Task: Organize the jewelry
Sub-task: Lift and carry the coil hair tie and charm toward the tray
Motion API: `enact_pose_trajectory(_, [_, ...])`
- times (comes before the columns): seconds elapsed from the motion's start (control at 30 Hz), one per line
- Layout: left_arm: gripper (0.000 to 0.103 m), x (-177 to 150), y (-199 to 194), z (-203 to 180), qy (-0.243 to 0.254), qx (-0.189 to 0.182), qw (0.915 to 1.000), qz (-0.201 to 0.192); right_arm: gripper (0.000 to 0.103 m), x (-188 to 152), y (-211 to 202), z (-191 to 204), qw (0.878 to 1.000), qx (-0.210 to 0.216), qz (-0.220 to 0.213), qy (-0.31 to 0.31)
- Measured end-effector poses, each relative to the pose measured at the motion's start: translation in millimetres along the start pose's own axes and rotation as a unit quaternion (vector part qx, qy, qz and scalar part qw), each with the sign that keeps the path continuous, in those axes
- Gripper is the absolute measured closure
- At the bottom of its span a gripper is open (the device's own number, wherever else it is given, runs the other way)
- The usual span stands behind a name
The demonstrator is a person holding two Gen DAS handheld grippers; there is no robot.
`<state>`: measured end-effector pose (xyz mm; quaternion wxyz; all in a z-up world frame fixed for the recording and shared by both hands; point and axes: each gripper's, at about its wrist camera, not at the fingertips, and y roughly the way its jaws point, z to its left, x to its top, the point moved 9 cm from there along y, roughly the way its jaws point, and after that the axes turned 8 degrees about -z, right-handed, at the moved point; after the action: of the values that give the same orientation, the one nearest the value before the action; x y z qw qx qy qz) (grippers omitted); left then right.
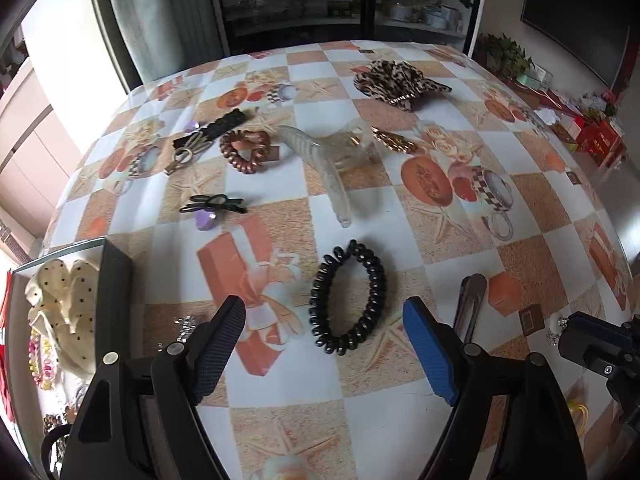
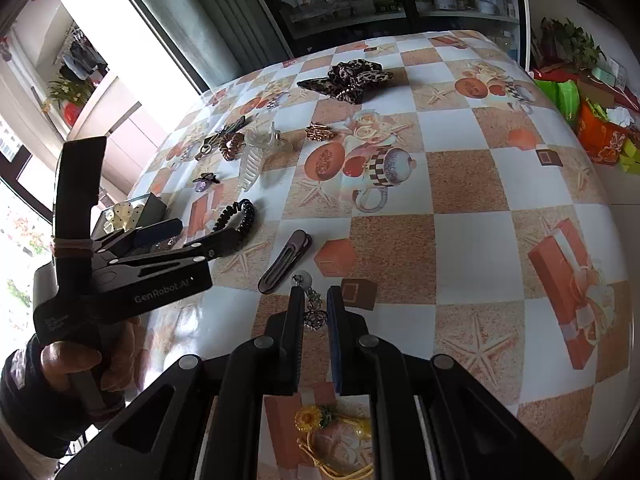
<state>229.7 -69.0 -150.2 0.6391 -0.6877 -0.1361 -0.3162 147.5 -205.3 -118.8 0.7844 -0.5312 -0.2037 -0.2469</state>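
Right tongs (image 2: 313, 312) are seen nearly closed around a silver trinket (image 2: 313, 316) at lower centre; firm contact cannot be told. Left tongs (image 1: 324, 322) are held wide open, empty, above a black coil tie (image 1: 347, 298) on the tabletop (image 1: 420, 412). A brown clip (image 2: 285, 261) lies just beside the trinket. A box (image 1: 114, 280) sits at lower left.

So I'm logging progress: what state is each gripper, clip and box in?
left gripper: open, over black coil hair tie
right gripper: nearly shut around silver pendant
clear claw clip: lying on its side
box: open, holds cream polka-dot bow
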Motion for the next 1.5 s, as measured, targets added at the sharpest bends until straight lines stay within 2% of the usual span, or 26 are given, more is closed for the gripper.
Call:
enact_pose_trajectory(0.17, [0.019, -5, 10, -5, -0.005, -0.008, 0.9998, 0.016, 0.091, -1, 2, -1, 1.000, -0.001, 0.004, 0.001])
enact_pose_trajectory(0.2, [0.027, -5, 10, -6, -0.009, -0.014, 0.9997, 0.015, 0.091, -1, 2, 0, 1.000, -0.002, 0.004, 0.001])
enact_pose_trajectory(0.23, [0.048, -4, 8, -7, -0.008, -0.017, 0.9998, 0.010, 0.091, -1, 2, -1, 1.000, -0.002, 0.004, 0.001])
enact_pose_trajectory(0.3, [0.077, -3, 4, -10, 0.004, -0.022, 0.9997, 0.008, 0.091, -1, 3, 0, 1.000, -0.003, 0.005, 0.001])
enact_pose_trajectory(0.33, [0.081, -3, 3, -11, 0.003, -0.026, 0.9996, 0.010, 0.091, -2, 3, 0, 1.000, -0.003, 0.005, 0.001])
enact_pose_trajectory(0.63, [0.081, -7, -34, -7, -0.026, -0.046, 0.9983, -0.023, 0.091, -2, -3, 9, 1.000, 0.003, 0.005, -0.004])
enact_pose_trajectory(0.93, [0.081, -21, -109, 15, -0.034, -0.058, 0.9950, -0.073, 0.091, -2, -12, 48, 0.999, 0.025, 0.006, -0.021])
enact_pose_trajectory(1.2, [0.081, -55, -167, 79, -0.063, -0.031, 0.9922, -0.103, 0.091, -5, -10, 130, 0.995, 0.071, 0.015, -0.065])
enact_pose_trajectory(1.5, [0.081, -113, -199, 183, -0.107, 0.039, 0.9887, -0.097, 0.091, -36, 13, 239, 0.982, 0.125, 0.050, -0.130])
